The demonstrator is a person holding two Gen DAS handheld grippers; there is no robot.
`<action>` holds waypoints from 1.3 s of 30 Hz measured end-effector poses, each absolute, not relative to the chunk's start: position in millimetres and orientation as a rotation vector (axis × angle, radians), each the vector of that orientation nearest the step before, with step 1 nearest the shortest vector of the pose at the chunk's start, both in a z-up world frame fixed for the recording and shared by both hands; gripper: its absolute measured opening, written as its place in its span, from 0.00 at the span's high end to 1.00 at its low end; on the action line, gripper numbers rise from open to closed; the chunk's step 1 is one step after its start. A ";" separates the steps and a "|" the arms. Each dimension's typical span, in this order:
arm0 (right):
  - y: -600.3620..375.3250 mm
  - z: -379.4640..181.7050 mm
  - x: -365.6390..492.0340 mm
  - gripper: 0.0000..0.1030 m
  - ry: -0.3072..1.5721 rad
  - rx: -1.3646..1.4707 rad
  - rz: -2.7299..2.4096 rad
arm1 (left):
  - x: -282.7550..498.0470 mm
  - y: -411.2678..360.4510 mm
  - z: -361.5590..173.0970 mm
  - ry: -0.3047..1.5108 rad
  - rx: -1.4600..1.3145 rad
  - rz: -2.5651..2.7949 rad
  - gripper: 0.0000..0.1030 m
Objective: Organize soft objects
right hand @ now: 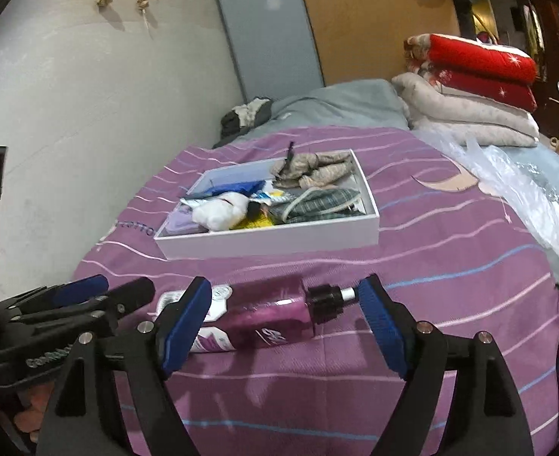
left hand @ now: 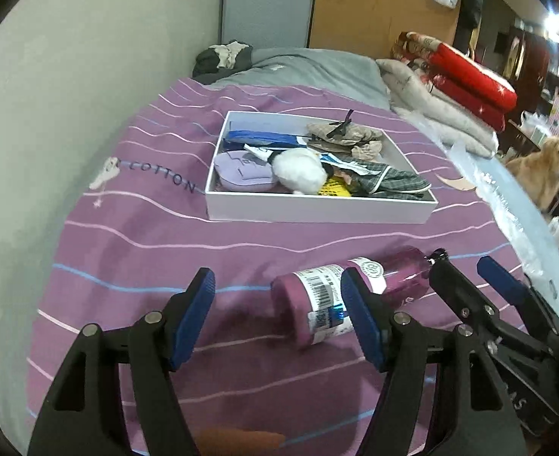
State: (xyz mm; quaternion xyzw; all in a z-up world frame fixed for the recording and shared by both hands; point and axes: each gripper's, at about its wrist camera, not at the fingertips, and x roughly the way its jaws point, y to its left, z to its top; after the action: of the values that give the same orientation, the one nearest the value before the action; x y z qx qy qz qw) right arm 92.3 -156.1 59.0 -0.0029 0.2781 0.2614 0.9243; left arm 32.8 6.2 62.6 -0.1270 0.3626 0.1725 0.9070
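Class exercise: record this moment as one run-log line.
left gripper: open, empty | right gripper: open, around purple bottle lying on bedspread | white box: holds soft items

A purple bottle [left hand: 349,296] lies on the striped bedspread [left hand: 135,250] (sideways) before the white box [left hand: 317,209] of soft things.

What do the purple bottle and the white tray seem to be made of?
Purple bottle: likely glossy translucent plastic, given the sharp highlights, with a paper-like printed label and black cap. White tray: probably matte cardboard or thin board, given its flat, crisp walls without shine.
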 end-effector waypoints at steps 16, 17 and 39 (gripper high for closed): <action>-154.0 55.7 89.5 0.22 0.571 -0.035 0.509 | 28.6 -2.8 57.5 0.729 -0.184 0.386 0.33; -153.5 55.7 88.9 0.22 0.570 -0.041 0.505 | 29.1 -2.7 56.9 0.731 -0.184 0.388 0.33; -155.6 52.6 92.8 0.22 0.605 -0.032 0.496 | 31.8 -2.3 54.0 0.751 -0.190 0.357 0.33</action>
State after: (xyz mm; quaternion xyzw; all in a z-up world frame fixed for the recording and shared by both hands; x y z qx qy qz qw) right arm 92.8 -155.6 52.6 -0.0156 0.2947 0.2416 0.9244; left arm 31.8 -2.3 54.0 -0.0921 0.3641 0.1734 0.9104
